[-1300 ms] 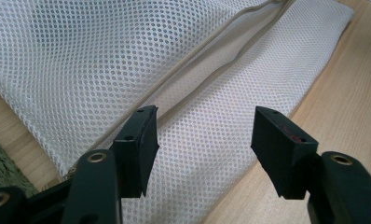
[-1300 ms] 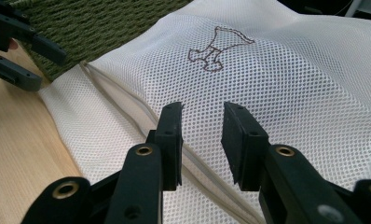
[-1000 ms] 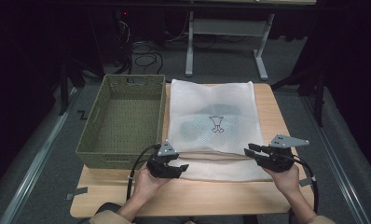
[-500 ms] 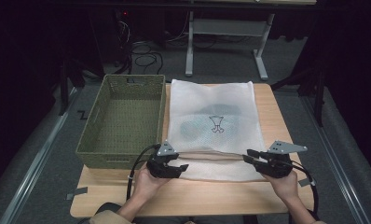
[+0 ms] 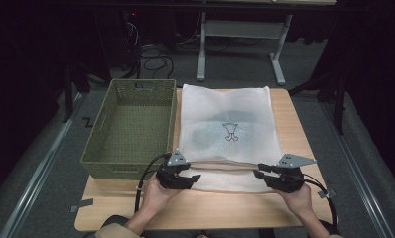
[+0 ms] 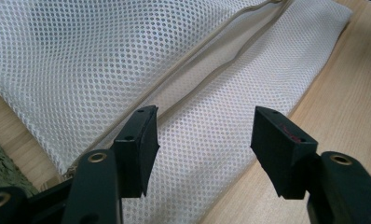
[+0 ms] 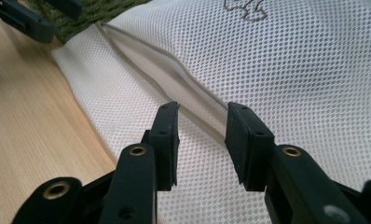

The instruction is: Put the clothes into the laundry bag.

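On the table (image 5: 304,148), mesh bag (image 5: 225,124) lies lengthwise, opening seemingly nearest.

Both grippers were black, the left gripper (image 5: 191,177) and right gripper (image 5: 261,175) each topped by a grey three-cornered plate, trailing black cables, with brass-ringed screw holes; tan sleeves.

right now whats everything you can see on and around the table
mesh bag: one, white with a beige-edged opening, flat on the table's right half
basket: one, olive green, on the table's left half, beside the bag
table: one, light wood
desk frame: one, grey, on the floor behind the table
cables: a tangle, black, on the floor behind the basket
left tongs: black, open, at the bag's near left corner
right tongs: black, open, jaws just been opening, at the bag's near right corner
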`<state>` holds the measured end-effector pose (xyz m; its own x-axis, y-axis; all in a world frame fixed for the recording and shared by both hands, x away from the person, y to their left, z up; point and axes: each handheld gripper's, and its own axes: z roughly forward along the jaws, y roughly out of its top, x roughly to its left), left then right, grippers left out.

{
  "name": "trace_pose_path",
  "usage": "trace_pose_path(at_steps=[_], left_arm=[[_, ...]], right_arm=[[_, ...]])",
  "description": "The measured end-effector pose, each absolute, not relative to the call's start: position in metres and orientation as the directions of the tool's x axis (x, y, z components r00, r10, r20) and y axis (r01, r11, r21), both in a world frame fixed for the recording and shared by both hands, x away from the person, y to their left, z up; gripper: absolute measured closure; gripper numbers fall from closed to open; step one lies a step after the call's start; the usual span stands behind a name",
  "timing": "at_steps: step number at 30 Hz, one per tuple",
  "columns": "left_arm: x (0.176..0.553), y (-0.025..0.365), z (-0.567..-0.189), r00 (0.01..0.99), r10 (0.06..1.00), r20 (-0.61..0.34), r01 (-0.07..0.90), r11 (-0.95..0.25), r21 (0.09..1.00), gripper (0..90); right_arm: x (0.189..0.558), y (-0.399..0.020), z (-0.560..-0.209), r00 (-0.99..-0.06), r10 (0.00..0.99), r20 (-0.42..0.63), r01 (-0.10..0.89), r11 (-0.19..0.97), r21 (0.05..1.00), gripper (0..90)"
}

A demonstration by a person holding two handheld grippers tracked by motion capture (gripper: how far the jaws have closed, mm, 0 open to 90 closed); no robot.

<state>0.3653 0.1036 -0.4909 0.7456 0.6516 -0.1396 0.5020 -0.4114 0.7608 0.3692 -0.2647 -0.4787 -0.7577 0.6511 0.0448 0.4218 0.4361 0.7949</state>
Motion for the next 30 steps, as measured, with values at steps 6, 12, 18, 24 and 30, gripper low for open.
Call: trace_pose_path(at_steps=[6, 12, 18, 24, 30], left_arm=[[0.365, 0.103, -0.491, 0.745, 0.653, -0.139, 0.503, -0.412, 0.76, 41.2], [0.365, 0.103, -0.491, 0.745, 0.652, -0.137, 0.502, -0.414, 0.76, 41.2], [0.365, 0.103, -0.492, 0.746, 0.652, -0.134, 0.5, -0.417, 0.759, 41.2], [0.365, 0.101, -0.493, 0.754, 0.644, -0.128, 0.497, -0.433, 0.752, 41.1], [0.365, 0.1, -0.493, 0.754, 0.645, -0.127, 0.497, -0.433, 0.752, 41.0]], right_arm=[[0.37, -0.26, -0.484, -0.763, 0.645, 0.041, 0.423, 0.45, 0.787, 64.8], [0.37, -0.256, -0.489, -0.768, 0.64, 0.034, 0.422, 0.464, 0.779, 63.7], [0.371, -0.254, -0.492, -0.767, 0.64, 0.031, 0.427, 0.474, 0.77, 63.4], [0.377, -0.255, -0.502, -0.758, 0.651, 0.041, 0.449, 0.475, 0.757, 62.9], [0.378, -0.256, -0.506, -0.751, 0.659, 0.045, 0.458, 0.471, 0.754, 62.9]])
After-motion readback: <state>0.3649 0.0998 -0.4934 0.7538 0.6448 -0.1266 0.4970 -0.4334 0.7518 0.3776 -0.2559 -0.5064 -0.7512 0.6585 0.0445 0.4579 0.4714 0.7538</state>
